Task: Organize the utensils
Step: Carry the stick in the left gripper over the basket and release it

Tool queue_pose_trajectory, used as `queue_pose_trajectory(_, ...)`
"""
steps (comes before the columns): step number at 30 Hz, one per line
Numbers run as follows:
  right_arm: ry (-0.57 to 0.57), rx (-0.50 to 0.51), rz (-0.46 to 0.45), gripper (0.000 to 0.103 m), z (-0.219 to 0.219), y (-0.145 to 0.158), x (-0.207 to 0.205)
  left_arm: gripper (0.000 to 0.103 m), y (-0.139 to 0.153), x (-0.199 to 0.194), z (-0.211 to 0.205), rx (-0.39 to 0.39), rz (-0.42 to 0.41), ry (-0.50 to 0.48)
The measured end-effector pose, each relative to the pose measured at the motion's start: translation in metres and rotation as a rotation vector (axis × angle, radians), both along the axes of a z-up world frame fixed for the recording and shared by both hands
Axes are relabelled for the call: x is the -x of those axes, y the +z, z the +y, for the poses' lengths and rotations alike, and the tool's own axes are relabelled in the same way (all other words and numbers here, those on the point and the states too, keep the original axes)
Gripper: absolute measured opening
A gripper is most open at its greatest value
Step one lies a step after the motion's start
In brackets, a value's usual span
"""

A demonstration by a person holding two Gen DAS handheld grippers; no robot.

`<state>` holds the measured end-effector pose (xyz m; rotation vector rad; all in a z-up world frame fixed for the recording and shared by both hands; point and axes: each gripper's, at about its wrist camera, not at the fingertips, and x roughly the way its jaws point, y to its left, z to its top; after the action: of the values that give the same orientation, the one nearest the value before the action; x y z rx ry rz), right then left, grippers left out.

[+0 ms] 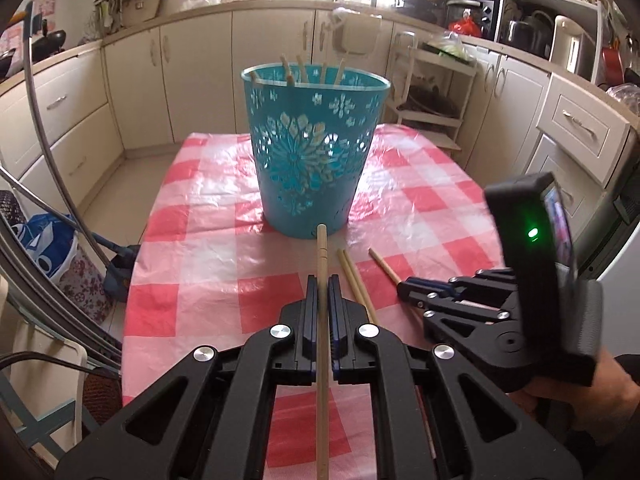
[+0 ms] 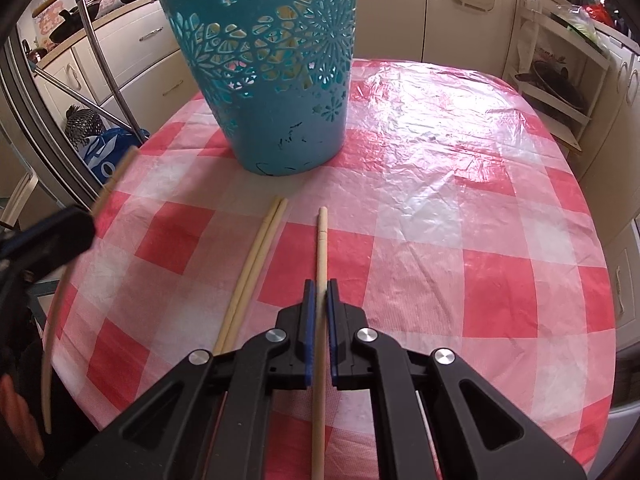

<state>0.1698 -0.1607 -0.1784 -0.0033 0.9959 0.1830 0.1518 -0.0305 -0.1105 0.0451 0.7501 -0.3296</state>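
My left gripper [image 1: 322,280] clamps one chopstick [image 1: 322,256] aimed at the teal basket [image 1: 312,148]. My right gripper [image 2: 321,284] pinches another chopstick [image 2: 321,240]; a loose pair [image 2: 256,256] lies just beside it.

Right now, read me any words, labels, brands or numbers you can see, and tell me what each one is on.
None can be read.
Blue bag beside the table: white print, too distorted to read.
Pink wall stickers: too blurred to read.
Teal basket: flower cut-outs only, no text.
Chopsticks: no markings legible.
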Motion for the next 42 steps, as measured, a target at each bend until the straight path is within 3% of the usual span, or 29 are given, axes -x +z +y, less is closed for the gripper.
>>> queue_pose_trajectory(11, 0.0, 0.01, -0.01, 0.006, 0.002, 0.0, 0.004, 0.005, 0.043, 0.014, 0.005, 0.052, -0.096, 0.006)
queue_pose_trajectory(20, -0.001, 0.011, -0.009, 0.006, 0.002, 0.0, 0.003, 0.005, 0.117, 0.012, 0.029, 0.219, -0.349, 0.055)
queue_pose_trajectory(25, -0.002, 0.006, -0.009, 0.006, 0.001, 0.0, 0.003, 0.005, 0.151, -0.014, 0.035, 0.28, -0.449, 0.094)
queue_pose_trajectory(35, -0.002, -0.011, -0.007, 0.006, -0.002, 0.0, 0.002, 0.005, 0.182, -0.09, 0.019, 0.397, -0.548, 0.139)
queue_pose_trajectory(39, -0.001, -0.01, -0.008, 0.006, -0.002, 0.0, 0.002, 0.005, 0.178, -0.122, 0.004, 0.392, -0.591, 0.175)
queue_pose_trajectory(42, 0.003, -0.009, -0.01, 0.006, -0.002, 0.0, 0.002, 0.005, 0.161, -0.152, -0.003, 0.378, -0.545, 0.215)
